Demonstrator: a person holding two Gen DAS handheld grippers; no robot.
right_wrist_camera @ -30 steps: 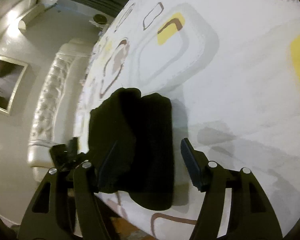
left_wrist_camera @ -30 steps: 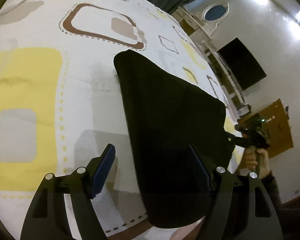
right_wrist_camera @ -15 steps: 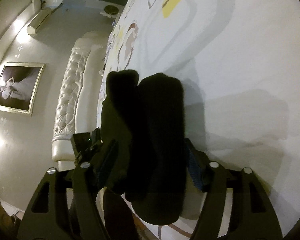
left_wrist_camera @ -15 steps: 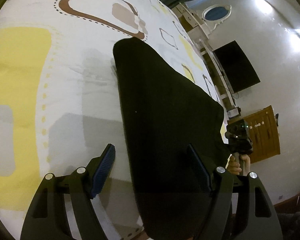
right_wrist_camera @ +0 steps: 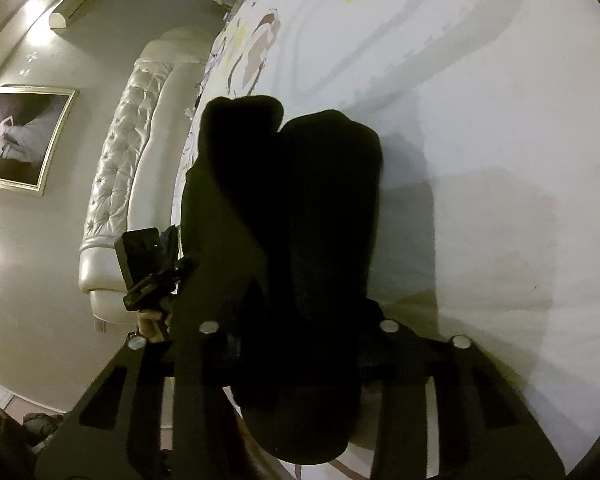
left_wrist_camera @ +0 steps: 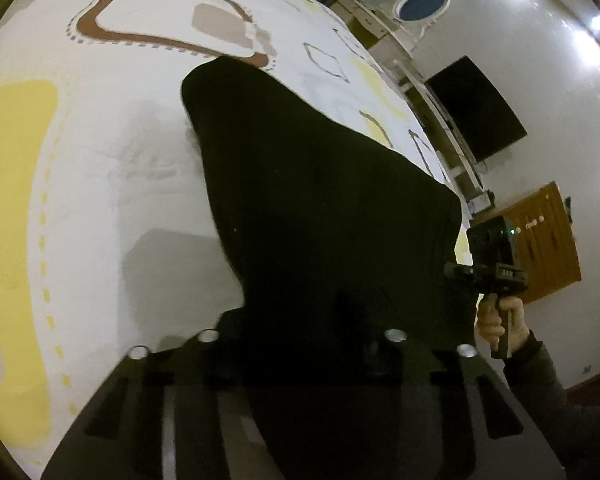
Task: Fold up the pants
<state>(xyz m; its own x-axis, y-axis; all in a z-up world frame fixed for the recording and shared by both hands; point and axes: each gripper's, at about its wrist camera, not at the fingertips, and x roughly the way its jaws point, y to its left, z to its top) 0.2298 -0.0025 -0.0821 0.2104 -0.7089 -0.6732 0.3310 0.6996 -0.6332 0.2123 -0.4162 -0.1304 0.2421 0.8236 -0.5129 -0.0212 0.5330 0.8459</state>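
The black pants (left_wrist_camera: 320, 208) lie folded on the patterned bedspread (left_wrist_camera: 80, 168), their near edge hanging toward me. My left gripper (left_wrist_camera: 300, 332) is shut on the pants' near edge; its fingertips are hidden in the dark cloth. In the right wrist view the pants (right_wrist_camera: 300, 208) show as two side-by-side folded legs. My right gripper (right_wrist_camera: 300, 344) is shut on their near end, cloth draped over the jaws. Each gripper's camera body shows in the other view, the right one (left_wrist_camera: 492, 256) and the left one (right_wrist_camera: 144, 268), hand-held beside the pants.
A white tufted headboard (right_wrist_camera: 124, 168) and a framed picture (right_wrist_camera: 20, 136) stand left in the right wrist view. A wall TV (left_wrist_camera: 476, 108), shelves and a wooden cabinet (left_wrist_camera: 540, 240) are beyond the bed's far side.
Both grippers went from open, straddling the pants' edge, to shut on the cloth. Both cameras moved closer to the pants.
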